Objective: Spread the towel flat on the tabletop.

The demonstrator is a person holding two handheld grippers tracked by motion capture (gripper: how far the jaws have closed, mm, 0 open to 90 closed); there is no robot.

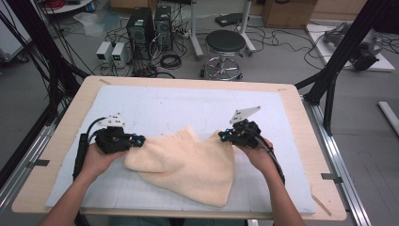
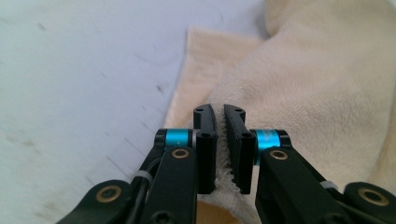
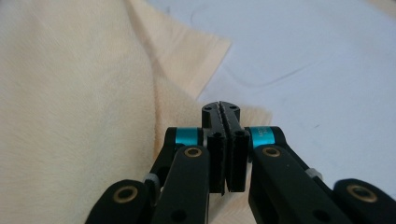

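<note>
A cream towel (image 1: 188, 162) lies bunched on the white mat (image 1: 155, 103), humped up in the middle. My left gripper (image 1: 141, 140) is at its left edge. In the left gripper view the jaws (image 2: 219, 112) are shut on the towel (image 2: 317, 93), with a strip of fabric pinched between the pads. My right gripper (image 1: 222, 136) is at the towel's upper right corner. In the right gripper view its jaws (image 3: 221, 109) are pressed together on the thin edge of the towel (image 3: 70, 93), whose corner pokes out just beyond them. A hand holds each gripper.
The mat covers most of a wooden table (image 1: 301, 122). Bare mat lies beyond and beside the towel. On the floor behind the table stand a round black stool (image 1: 225, 44), computer towers (image 1: 141, 28) and cables. Black frame posts (image 1: 339, 61) rise at both sides.
</note>
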